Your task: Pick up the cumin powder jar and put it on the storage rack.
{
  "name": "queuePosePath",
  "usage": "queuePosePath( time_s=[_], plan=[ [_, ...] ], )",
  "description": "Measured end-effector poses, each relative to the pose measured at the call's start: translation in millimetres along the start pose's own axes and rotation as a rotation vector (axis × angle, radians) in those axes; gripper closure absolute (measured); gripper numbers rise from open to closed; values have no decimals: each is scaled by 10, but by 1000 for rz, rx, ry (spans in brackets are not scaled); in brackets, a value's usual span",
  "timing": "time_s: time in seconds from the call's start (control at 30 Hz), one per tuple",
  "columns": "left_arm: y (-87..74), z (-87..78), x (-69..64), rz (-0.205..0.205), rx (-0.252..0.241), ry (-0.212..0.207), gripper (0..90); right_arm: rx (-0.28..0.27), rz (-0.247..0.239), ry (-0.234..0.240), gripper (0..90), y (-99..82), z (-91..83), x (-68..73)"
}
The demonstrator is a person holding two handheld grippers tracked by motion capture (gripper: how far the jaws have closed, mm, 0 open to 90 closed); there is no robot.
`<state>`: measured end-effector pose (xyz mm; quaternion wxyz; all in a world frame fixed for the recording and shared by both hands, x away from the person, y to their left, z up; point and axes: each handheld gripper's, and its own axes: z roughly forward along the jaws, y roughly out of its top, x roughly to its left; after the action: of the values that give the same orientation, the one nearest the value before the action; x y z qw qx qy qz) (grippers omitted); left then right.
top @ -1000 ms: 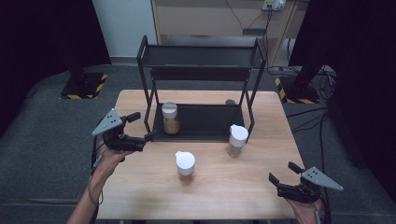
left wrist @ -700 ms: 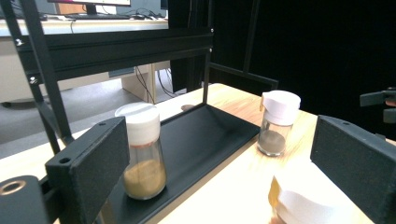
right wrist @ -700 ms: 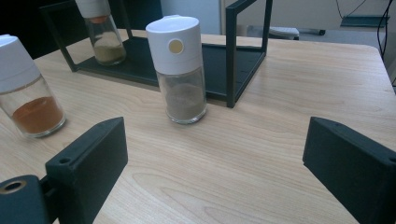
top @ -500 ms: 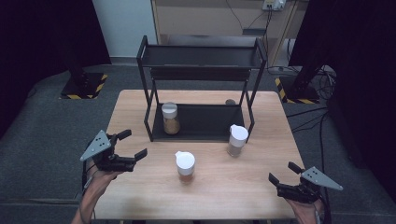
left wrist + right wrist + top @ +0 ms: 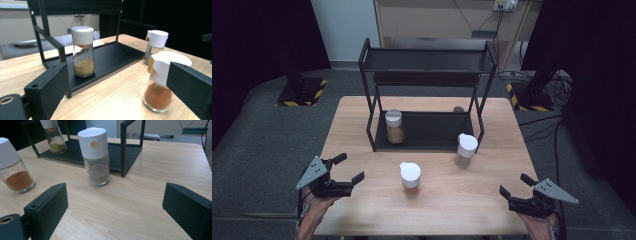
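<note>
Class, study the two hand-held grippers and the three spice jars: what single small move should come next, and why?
Probably the left hand-held gripper should ease forward to the orange-spice jar. Its jaws stand open and empty, that jar stands nearest on the bare table, and one jar already sits in the rack.

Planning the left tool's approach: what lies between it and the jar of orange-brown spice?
Bare tabletop separates the left tool from the orange-brown spice jar in the high view; the left gripper view shows wood before that jar too.
</note>
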<state>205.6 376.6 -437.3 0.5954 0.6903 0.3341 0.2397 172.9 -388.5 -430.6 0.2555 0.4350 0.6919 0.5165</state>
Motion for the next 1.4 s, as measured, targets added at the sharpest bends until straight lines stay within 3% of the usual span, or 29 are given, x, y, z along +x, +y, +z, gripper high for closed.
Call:
queuePosePath(
  time_s=[0.43,0.57,1.1,1.4],
  plan=[
    [-186,74,-43,-3,35,26,39,1,-4,0,64,0,0,3],
    [-209,94,-67,16,52,45,41,2,-6,2,64,1,2,2],
    [-319,34,-68,-9,47,142,39,-1,-6,4,65,-4,2,-3],
    [-338,9,-50,-15,47,123,34,1,-2,2,65,-1,7,-7]
  ],
)
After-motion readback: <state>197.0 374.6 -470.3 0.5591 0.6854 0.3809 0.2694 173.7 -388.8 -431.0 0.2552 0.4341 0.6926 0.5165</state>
